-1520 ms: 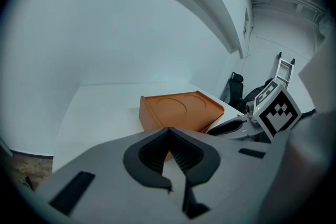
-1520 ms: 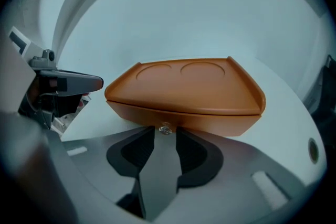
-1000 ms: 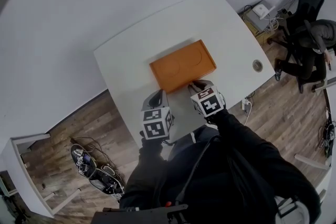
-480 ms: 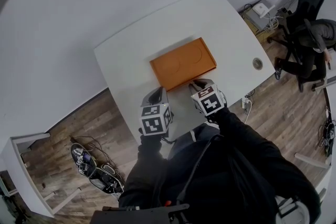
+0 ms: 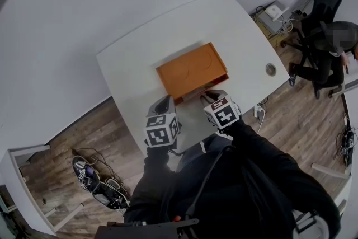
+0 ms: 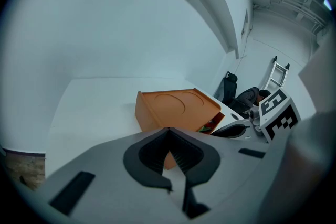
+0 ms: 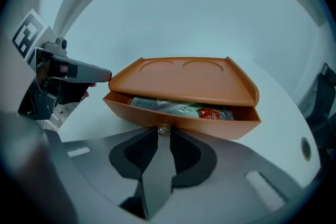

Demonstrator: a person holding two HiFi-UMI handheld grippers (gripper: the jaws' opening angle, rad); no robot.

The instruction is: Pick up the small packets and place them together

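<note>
An orange box (image 5: pixel 192 67) lies on the white table (image 5: pixel 134 59). Its drawer (image 7: pixel 184 124) stands pulled out a little at the near side. Inside lie small packets (image 7: pixel 168 106), pale ones and a red one (image 7: pixel 215 113); a bit of them shows in the left gripper view (image 6: pixel 211 124). My right gripper (image 7: pixel 164 131) is shut on the drawer's small knob (image 7: pixel 164 129), at the box's near edge (image 5: pixel 208 97). My left gripper (image 6: pixel 169 132) is shut with nothing in it, close to the box's near left corner (image 5: pixel 163 103).
A round cable grommet (image 5: pixel 271 69) sits in the table near its right edge. A person sits on an office chair (image 5: pixel 330 42) beyond the table's right end. Cables and gear (image 5: pixel 92 176) lie on the wooden floor to the left.
The drawer now stands slightly further out of the box, with the right gripper still on its knob. The left gripper has shifted a little to the left.
</note>
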